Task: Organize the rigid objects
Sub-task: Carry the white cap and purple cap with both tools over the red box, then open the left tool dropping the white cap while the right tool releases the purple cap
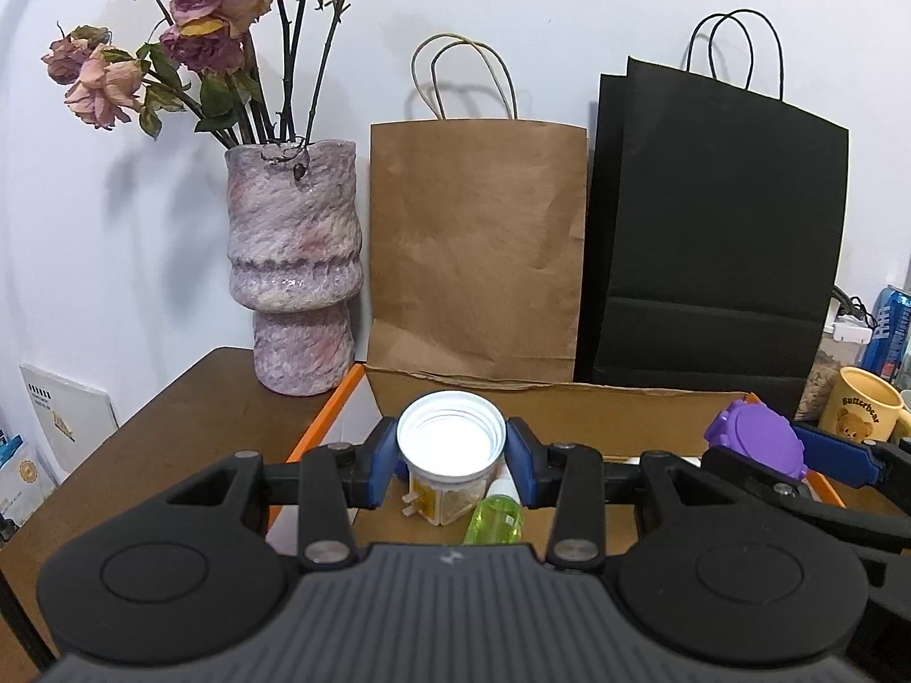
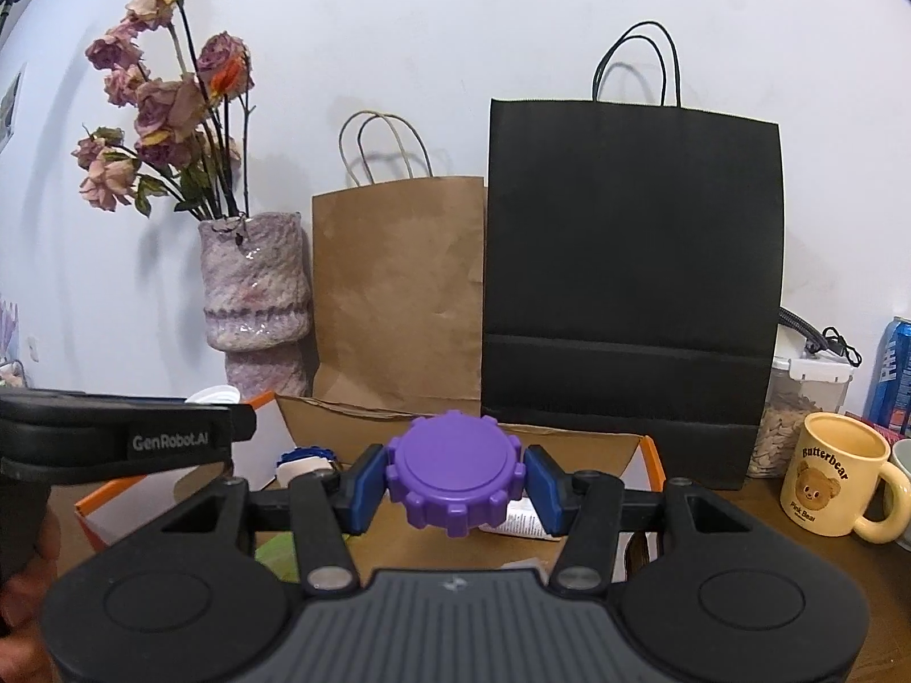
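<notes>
My left gripper (image 1: 451,458) is pinching a white-rimmed cup (image 1: 451,437), both blue pads pressed against its sides, its open mouth tipped toward my camera; my right gripper (image 2: 455,481) is clamped the same way on a purple notched lid (image 2: 455,472), which shows its flat face to the right wrist view; both things hang over the open cardboard box (image 1: 569,398), the cup over its left part, the lid over its right.

Inside the box, below the cup, lie a green bottle (image 1: 494,521) and a small yellowish container (image 1: 441,498); the brown paper bag (image 1: 478,250) and the black paper bag (image 1: 717,239) stand just behind the box; the mottled vase (image 1: 296,267) stands to the box's left and the yellow mug (image 2: 837,475) to its right.

My worries, judged from here: the cup is held only at its curved wall, so a jolt could let it slip or tilt and land on the bottle below; the lid's rim is notched, so a pad seated on a tooth might let it twist loose; my two grippers hang near each other over the box, and a careless move could knock one against the other; a low release near the back wall could catch the box's raised flap.
</notes>
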`<state>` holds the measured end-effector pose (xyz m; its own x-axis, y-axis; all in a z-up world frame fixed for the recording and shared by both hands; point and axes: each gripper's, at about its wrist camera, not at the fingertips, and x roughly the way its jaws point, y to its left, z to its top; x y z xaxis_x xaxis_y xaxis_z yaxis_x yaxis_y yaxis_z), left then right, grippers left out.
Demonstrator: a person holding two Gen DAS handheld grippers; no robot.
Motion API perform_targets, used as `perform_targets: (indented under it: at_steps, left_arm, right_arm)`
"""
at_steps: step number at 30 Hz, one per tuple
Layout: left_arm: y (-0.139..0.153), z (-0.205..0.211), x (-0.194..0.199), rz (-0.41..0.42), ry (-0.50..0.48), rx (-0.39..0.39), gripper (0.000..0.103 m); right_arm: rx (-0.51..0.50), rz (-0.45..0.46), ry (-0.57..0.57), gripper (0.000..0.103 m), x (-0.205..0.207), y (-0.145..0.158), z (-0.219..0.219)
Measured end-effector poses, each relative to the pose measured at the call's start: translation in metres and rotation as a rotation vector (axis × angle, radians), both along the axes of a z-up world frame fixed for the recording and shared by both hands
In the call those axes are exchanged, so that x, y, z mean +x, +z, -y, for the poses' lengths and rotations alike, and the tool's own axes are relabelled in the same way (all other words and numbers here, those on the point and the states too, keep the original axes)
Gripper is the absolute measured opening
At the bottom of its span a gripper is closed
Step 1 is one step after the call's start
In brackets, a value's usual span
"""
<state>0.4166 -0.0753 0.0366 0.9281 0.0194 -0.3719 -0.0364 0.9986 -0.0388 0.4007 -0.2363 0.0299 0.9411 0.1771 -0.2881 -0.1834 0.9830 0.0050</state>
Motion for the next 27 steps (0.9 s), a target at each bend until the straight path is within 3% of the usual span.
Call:
perform_targets:
  at_steps: [19,21,23,24,25,27]
  left_arm:
    - [-0.009,-0.002,0.030,-0.036,0.004,0.038,0.043]
    - [-0.009,-0.002,0.029,-0.035,0.008,0.041,0.061]
    - [-0.008,-0.003,0.028,-0.020,0.022,0.046,0.091]
    - [-0.007,-0.004,0.026,-0.006,0.026,0.049,0.095]
    - [-0.006,-0.004,0.025,0.003,0.029,0.051,0.103]
    - [-0.004,-0.005,0.023,0.017,0.034,0.049,0.103]
  right_arm:
    - [-0.018,-0.063,0.006,0.052,0.026,-0.012,0.001]
    - [-0.008,-0.064,0.002,0.056,0.026,-0.012,0.004]
    - [0.005,-0.055,-0.010,0.084,0.024,-0.011,0.008]
    - [0.014,-0.040,-0.021,0.103,0.022,-0.011,0.010]
    - [0.025,-0.024,-0.027,0.103,0.020,-0.010,0.012]
    - [0.053,-0.018,-0.033,0.103,0.019,-0.007,0.017]
